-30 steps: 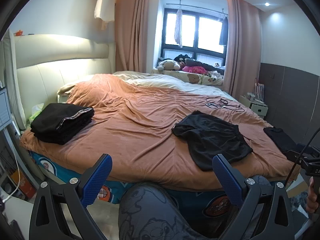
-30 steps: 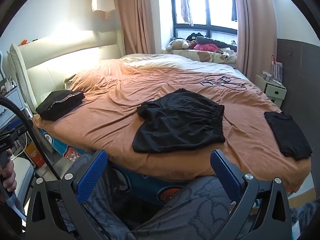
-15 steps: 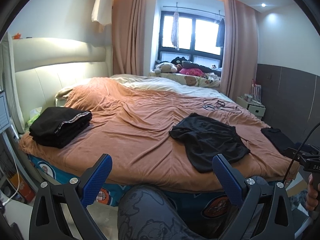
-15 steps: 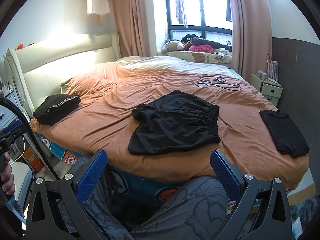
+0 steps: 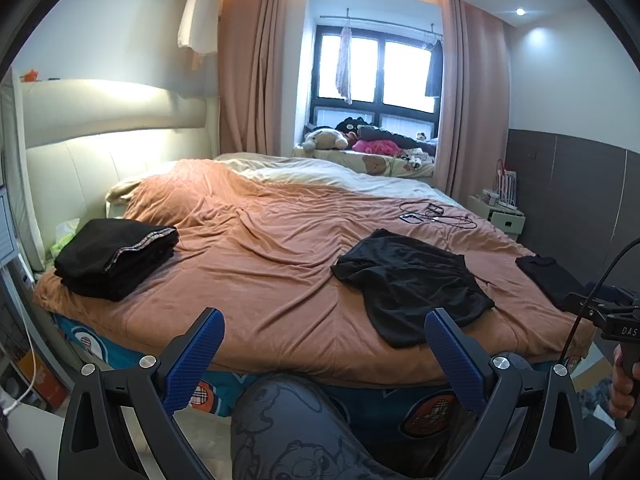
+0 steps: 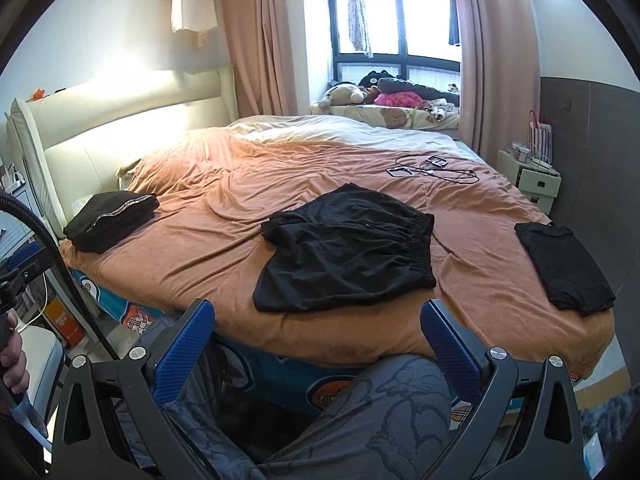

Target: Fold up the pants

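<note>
Lying ahead of both released grippers, left (image 5: 324,346) and right (image 6: 316,336), the shorts (image 6: 348,250) run waistband-right, nearer the right one.

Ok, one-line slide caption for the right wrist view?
Open right tongs face unfolded black shorts on an orange-covered bed, folded dark clothes at its left edge.

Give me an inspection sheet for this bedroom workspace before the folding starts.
Surface: bed with rumpled orange blanket.
Job's things: black shorts lying unfolded near the front edge.
Clutter: folded black stack near the headboard; flat black garment at the other end.
Grippers: left gripper and right gripper open, fingers empty, short of the bed.
Cables: cords and small devices on the blanket.
Surroundings: window, curtains, nightstand.
</note>
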`<action>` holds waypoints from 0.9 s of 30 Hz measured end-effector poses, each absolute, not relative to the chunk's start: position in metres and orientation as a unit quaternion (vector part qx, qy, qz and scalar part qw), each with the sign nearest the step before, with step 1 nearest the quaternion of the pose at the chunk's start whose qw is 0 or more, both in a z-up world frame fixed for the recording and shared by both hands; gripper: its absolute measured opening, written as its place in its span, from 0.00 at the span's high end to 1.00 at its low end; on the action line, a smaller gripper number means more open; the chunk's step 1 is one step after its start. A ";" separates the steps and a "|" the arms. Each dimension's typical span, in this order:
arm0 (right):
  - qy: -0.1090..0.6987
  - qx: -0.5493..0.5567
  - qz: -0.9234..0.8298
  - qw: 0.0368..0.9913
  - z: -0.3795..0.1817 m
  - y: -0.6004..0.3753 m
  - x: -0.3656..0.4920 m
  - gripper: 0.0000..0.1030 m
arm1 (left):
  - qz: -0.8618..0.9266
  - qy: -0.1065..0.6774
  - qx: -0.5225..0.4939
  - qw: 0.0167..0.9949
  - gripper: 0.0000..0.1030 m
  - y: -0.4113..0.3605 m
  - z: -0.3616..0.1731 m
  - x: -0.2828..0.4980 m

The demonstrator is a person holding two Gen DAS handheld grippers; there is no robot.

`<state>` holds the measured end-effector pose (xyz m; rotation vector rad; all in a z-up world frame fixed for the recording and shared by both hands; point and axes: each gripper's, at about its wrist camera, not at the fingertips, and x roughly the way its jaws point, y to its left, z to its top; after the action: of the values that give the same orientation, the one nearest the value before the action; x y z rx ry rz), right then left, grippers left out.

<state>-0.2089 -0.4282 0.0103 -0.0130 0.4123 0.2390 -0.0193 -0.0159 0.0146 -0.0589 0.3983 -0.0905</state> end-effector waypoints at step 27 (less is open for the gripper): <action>0.200 -0.008 0.115 0.973 0.008 -0.429 -0.210 0.00 | -0.047 0.194 -0.031 0.979 0.02 -0.017 0.015 -0.022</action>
<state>-0.2096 -0.4293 0.0077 -0.0162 0.4042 0.2317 -0.0220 -0.0174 0.0149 -0.0621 0.3901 -0.0938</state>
